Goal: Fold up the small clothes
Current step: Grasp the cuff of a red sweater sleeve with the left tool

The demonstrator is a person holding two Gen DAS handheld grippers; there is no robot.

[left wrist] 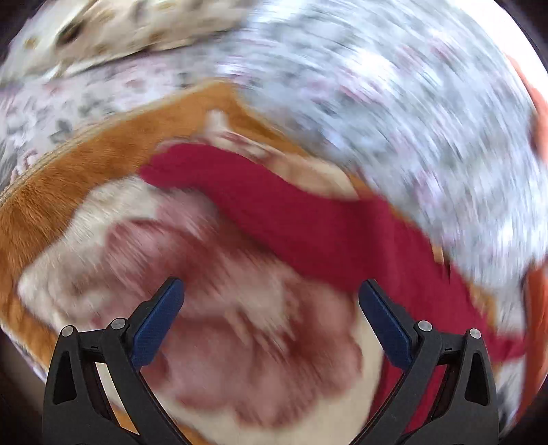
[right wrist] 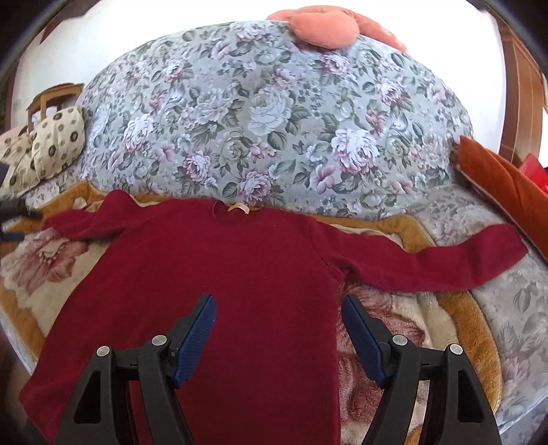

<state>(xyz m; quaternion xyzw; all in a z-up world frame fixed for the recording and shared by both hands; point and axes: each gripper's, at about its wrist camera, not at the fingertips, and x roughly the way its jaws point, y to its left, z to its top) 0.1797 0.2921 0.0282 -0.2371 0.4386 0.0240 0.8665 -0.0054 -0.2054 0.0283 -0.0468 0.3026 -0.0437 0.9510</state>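
A dark red long-sleeved sweater (right wrist: 212, 274) lies flat on a plush blanket (right wrist: 394, 325) with an orange border, neck toward the sofa back, both sleeves spread out. My right gripper (right wrist: 279, 308) is open and empty above the sweater's body, near its right side. In the left wrist view, which is motion-blurred, the left sleeve (left wrist: 274, 212) runs across the blanket (left wrist: 239, 342). My left gripper (left wrist: 270, 294) is open and empty, just below that sleeve.
A floral sofa back (right wrist: 274, 113) rises behind the blanket. Patterned cream cushions (right wrist: 51, 143) sit at the left, an orange cushion (right wrist: 496, 185) at the right and a pink cushion (right wrist: 322, 27) on top. A wooden chair (right wrist: 48, 99) stands far left.
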